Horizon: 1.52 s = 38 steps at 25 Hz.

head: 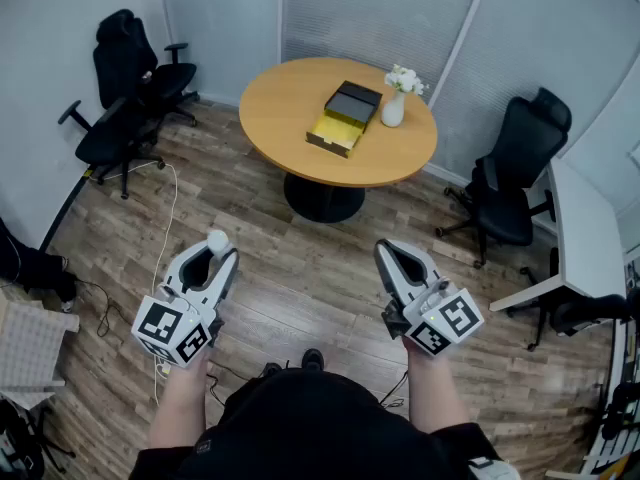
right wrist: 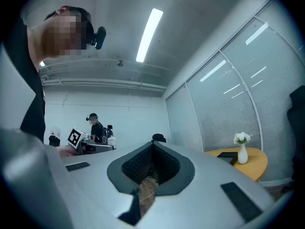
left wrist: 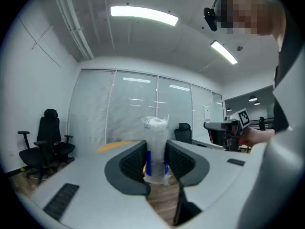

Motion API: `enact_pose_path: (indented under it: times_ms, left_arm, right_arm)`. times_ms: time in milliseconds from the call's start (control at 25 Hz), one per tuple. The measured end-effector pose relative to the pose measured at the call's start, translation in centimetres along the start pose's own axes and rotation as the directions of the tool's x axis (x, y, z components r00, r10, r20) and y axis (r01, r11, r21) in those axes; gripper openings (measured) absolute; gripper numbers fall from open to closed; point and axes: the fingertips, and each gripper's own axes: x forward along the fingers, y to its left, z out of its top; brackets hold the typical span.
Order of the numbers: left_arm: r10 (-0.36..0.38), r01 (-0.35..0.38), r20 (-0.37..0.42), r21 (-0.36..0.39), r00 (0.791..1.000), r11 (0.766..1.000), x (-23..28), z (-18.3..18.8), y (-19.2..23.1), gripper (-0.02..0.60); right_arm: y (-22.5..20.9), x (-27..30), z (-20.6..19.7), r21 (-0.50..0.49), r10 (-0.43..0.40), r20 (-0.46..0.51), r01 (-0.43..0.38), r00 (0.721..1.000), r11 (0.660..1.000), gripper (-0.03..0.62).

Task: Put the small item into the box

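Note:
I stand a few steps back from a round wooden table [head: 290, 118]. On it lies an open yellow box [head: 335, 134] with its dark lid [head: 354, 101] right behind. My left gripper [head: 214, 255] is shut on the small item [head: 217, 239], a little clear plastic-wrapped bottle [left wrist: 155, 149] with a blue label, held upright between the pads. Tilted upward, my right gripper [head: 386, 251] is shut with nothing in it [right wrist: 153, 146]. Both grippers hang over the floor, far short of the box.
A white vase of flowers [head: 395, 103] stands on the table to the right of the box. Black office chairs sit at the left [head: 130, 88] and right [head: 515, 178]. A white desk [head: 585, 238] runs along the right wall. Cables trail on the wooden floor [head: 170, 228].

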Motion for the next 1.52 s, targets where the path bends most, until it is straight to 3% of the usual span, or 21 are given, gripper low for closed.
enact_pose_path:
  times_ms: [440, 960, 1520]
  left_arm:
    - [0.02, -0.02, 0.0, -0.006, 1.0, 1.0, 0.6, -0.1, -0.5, 0.132]
    - [0.02, -0.02, -0.016, 0.001, 1.0, 1.0, 4.1, -0.9, -2.9, 0.132]
    - [-0.012, 0.012, -0.025, -0.019, 1.0, 1.0, 8.5, -1.4, -1.2, 0.132]
  right_arm:
    - [-0.9, -0.5, 0.2, 0.003, 0.015, 0.017, -0.015, 1.0, 1.0, 0.035]
    - [-2.8, -2.3, -0.9, 0.035, 0.096, -0.002, -0.096, 0.995, 0.995, 0.038]
    - [-6.8, -1.0, -1.5, 0.072, 0.051, -0.011, -0.05, 0.999, 0.996, 0.038]
